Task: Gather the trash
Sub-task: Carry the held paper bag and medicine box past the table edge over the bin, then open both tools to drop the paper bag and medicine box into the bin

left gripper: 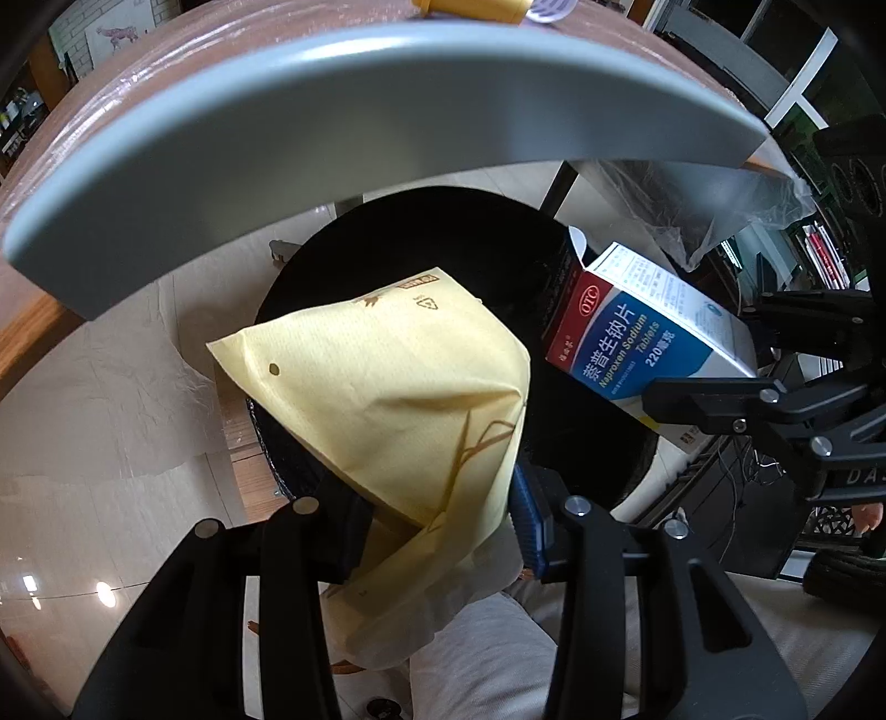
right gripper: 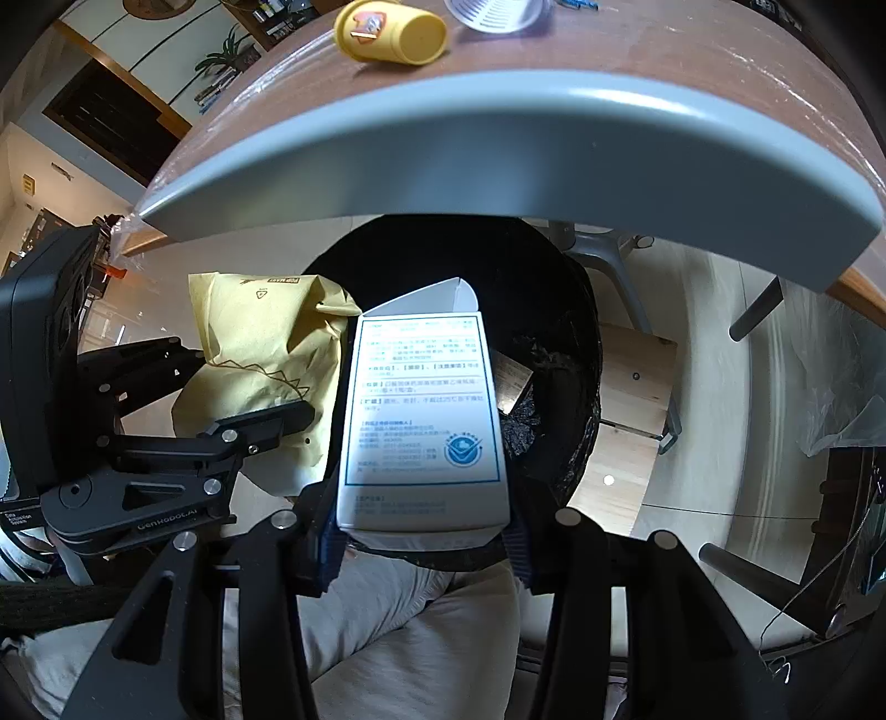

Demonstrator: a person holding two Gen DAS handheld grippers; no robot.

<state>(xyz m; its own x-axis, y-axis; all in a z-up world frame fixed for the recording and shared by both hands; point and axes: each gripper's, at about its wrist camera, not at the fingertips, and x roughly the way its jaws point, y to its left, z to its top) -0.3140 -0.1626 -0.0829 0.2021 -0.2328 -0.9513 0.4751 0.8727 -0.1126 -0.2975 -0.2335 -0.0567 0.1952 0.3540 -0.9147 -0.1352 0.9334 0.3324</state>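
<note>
While both pieces of trash hang over the round bin lined with a black plastic bag (right gripper: 559,343), we judge the step in hand to be the drop; our left hand-held gripper (left gripper: 437,531) is clamped on a crumpled pale-yellow paper bag with brown print (left gripper: 387,387), and our right hand-held gripper (right gripper: 423,543) is clamped narrow on the bottom end of a white-and-blue cardboard medicine box (right gripper: 421,410), its top flap open and pointing into the bin's mouth.

Both point steeply down, side by side; in the left wrist view the box sits just to the right of the paper bag, apart from it, while in the right wrist view the two overlap and we cannot tell whether they touch.

What the next move calls for, in our judgement, is simply opening each pair of jaws so both items fall inside; the paper bag reaches past the bin's left rim, so we would bring it inward first, or it may catch the rim and slide to the pale tiled floor (left gripper: 111,443).

Overhead juts the grey rounded edge of the brown bench (right gripper: 498,138), close to the bin and limiting how we lift out; on it lie a tipped yellow paper cup (right gripper: 393,33) and a clear plastic lid (right gripper: 493,14), likely more trash to collect; a wooden stool (right gripper: 637,387) stands beside the bin.
</note>
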